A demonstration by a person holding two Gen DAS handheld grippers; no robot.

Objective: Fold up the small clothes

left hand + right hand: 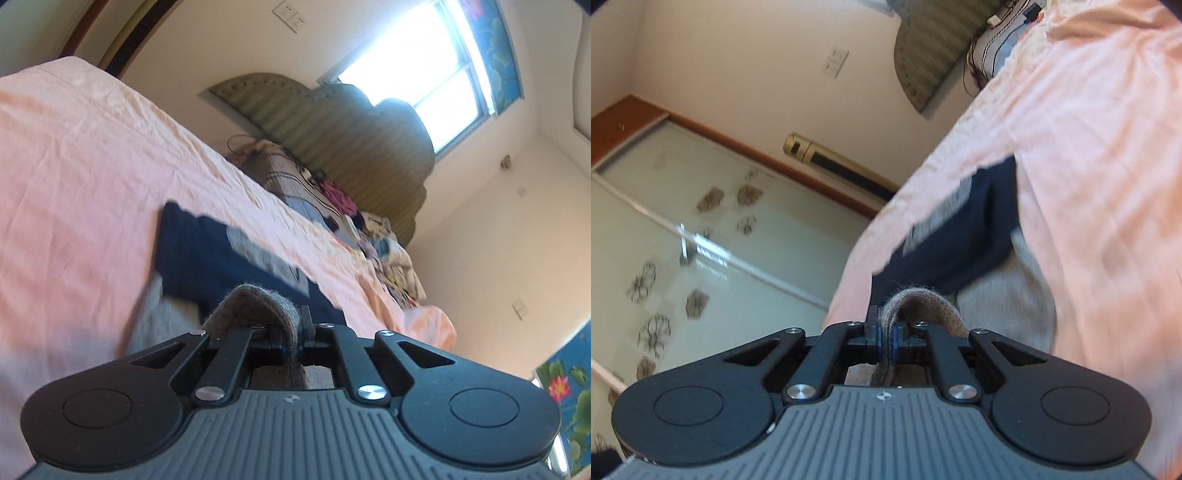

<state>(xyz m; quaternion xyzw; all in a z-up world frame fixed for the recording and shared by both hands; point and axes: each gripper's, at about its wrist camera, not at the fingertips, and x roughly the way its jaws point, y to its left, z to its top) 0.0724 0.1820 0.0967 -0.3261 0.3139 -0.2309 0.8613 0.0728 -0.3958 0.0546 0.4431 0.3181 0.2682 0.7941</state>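
Observation:
A small garment, navy (207,254) with grey parts and a grey-brown knitted edge (255,306), lies on a pink bedsheet (81,155). My left gripper (291,332) is shut on the grey-brown knitted edge, which bulges out in front of the jaws. In the right wrist view the same navy garment (964,236) stretches away over the sheet (1089,147), with a light grey part (1008,299) beside it. My right gripper (886,336) is shut on another fold of the grey-brown edge (919,299). Both views are tilted and blurred.
A green padded headboard (332,125) stands at the bed's far end, with a pillow, cables and a heap of clothes (384,240) below it. A bright window (424,62) is beyond. The right wrist view shows a glass sliding wardrobe door (701,240) and a wall socket (834,61).

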